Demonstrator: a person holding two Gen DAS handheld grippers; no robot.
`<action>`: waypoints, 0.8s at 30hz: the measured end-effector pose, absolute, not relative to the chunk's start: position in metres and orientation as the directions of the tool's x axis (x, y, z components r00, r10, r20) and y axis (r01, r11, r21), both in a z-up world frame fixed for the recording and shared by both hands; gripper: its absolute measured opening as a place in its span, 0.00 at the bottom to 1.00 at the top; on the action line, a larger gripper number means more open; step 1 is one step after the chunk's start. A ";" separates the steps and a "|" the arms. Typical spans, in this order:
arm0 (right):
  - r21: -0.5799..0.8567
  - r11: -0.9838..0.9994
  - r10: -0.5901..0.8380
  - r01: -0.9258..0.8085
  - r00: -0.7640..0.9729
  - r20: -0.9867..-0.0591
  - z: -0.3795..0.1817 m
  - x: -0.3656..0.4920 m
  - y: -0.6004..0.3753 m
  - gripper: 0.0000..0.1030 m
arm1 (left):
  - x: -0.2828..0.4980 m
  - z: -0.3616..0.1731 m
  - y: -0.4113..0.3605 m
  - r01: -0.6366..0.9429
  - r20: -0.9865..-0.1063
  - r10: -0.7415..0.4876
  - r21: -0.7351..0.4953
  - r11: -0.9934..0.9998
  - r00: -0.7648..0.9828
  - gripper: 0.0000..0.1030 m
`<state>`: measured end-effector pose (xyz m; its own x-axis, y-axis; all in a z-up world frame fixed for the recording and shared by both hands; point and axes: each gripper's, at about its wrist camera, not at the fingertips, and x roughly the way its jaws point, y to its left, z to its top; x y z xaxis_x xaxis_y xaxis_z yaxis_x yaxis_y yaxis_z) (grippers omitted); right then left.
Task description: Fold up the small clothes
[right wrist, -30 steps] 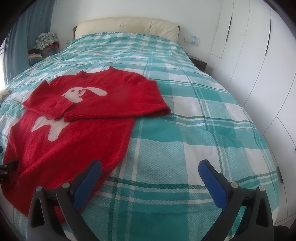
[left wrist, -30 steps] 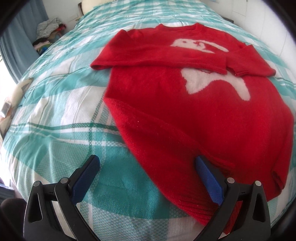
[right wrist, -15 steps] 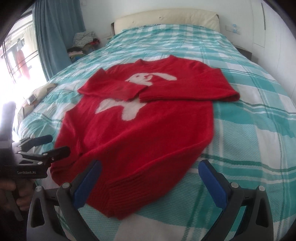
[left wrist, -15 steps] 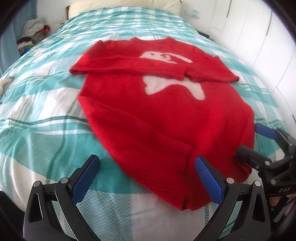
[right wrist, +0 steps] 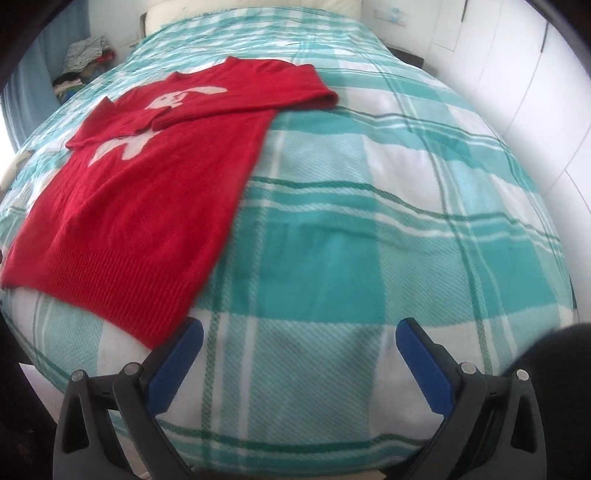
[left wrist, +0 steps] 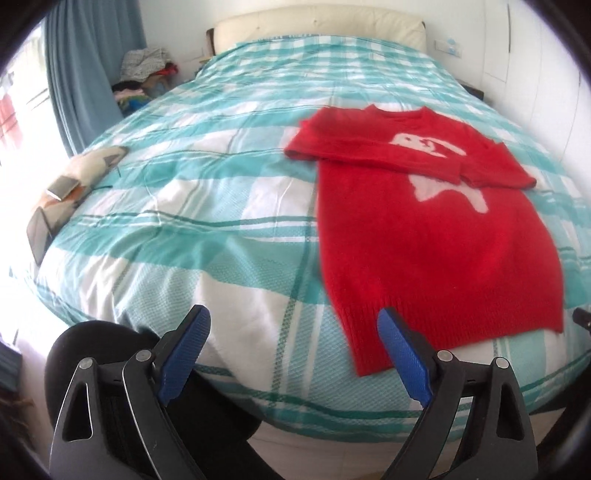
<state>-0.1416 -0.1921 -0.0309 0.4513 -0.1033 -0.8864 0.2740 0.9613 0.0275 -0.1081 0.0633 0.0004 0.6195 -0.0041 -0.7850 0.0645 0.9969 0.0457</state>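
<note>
Beyond both tools (left wrist: 293,350), the sweater (left wrist: 436,236)

A bright red sweater (left wrist: 436,236) with a white animal shape on its chest lies on a bedspread (left wrist: 221,206) checked in teal and white (thin dark green lines cross the squares). Blue curtain (left wrist: 85,74), cream headboard (left wrist: 317,18), white wardrobe doors (right wrist: 532,74)

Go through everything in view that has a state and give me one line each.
Red sweater: flat on the bed, both sleeves folded across the chest, body not yet folded.
Left gripper: open, nothing between its jaws, which have just been closing slightly.
Right gripper: open, empty.
Bed cover: spread out.
</note>
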 end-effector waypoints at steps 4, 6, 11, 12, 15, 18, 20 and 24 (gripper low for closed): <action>0.321 0.932 0.165 0.169 0.592 -0.789 -0.016 -0.139 -0.198 1.00 | -0.083 -0.014 0.078 0.060 -0.817 -0.230 -0.235 0.970 0.528 0.94; 0.492 0.862 0.333 0.122 0.596 -0.731 -0.023 -0.130 -0.199 1.00 | -0.073 -0.030 0.074 0.045 -0.830 -0.290 -0.306 0.951 0.476 0.92; 0.578 0.809 0.443 0.105 0.537 -0.718 -0.043 -0.111 -0.184 0.95 | -0.076 -0.040 0.055 0.067 -0.842 -0.293 -0.296 0.953 0.453 0.66; 0.577 0.812 0.453 0.089 0.527 -0.719 -0.044 -0.110 -0.177 0.87 | -0.078 -0.039 0.055 0.082 -0.839 -0.309 -0.306 0.949 0.447 0.57; 0.537 0.842 0.446 0.053 0.492 -0.748 -0.046 -0.109 -0.165 0.70 | -0.081 -0.041 0.049 0.121 -0.844 -0.326 -0.304 0.945 0.427 0.30; 0.467 0.880 0.379 0.085 0.467 -0.799 -0.052 -0.106 -0.165 0.09 | -0.081 -0.042 0.048 0.138 -0.845 -0.323 -0.292 0.946 0.425 0.06; 0.460 0.880 0.361 0.121 0.460 -0.811 -0.054 -0.109 -0.174 0.04 | -0.082 -0.037 0.053 0.135 -0.844 -0.322 -0.293 0.947 0.430 0.04; 0.353 0.924 0.257 0.147 0.443 -0.859 -0.038 -0.124 -0.181 0.03 | -0.091 -0.025 0.064 0.139 -0.850 -0.291 -0.255 0.957 0.439 0.03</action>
<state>-0.1243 -0.1809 -0.0377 0.4427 0.2575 -0.8589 0.1467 0.9242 0.3526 -0.0908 0.0638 -0.0254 0.4389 -0.2908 -0.8502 0.1391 0.9568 -0.2555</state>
